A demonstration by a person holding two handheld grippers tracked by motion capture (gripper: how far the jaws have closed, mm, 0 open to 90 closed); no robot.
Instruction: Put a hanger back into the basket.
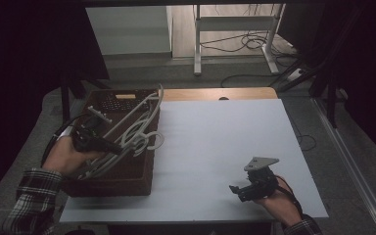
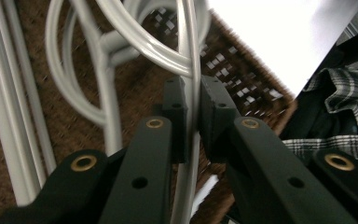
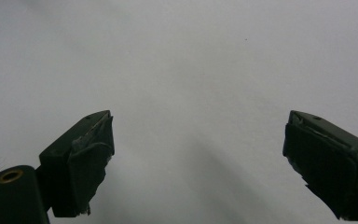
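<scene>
White-coated wire hangers [image 1: 132, 134] sit tangled in a brown perforated basket [image 1: 127, 181] on the left part of the tabletop [image 1: 215, 147]. Several hooks and straight bars overlap; cannot separate individual hangers in the pile from the high view.

Left tongs [image 1: 108, 146] are down in the basket, pressed together on one thin hanger wire. Left gripper view confirms it: left tongs [image 2: 193, 100] have both pads against the same wire [image 2: 189, 56], which runs up between them and on into a loop above. More hanger loops and parallel bars lie to the left of that wire, over the basket's woven brown floor [image 2: 144, 88]. White tabletop corner and a plaid sleeve [image 2: 349, 102] show at the right edge of that view.

Left hand [image 1: 68, 156] comes in over the basket's left wall, plaid cuff at the near corner.

Right tongs [image 1: 236, 190] are spread wide, nothing between them, well apart from the basket at the near right of the tabletop. Right gripper view: right tongs [image 3: 198, 163] point at bare white surface, pads worn at the edges. Grey three-cornered plate [image 1: 260, 163] on top of that gripper.
</scene>
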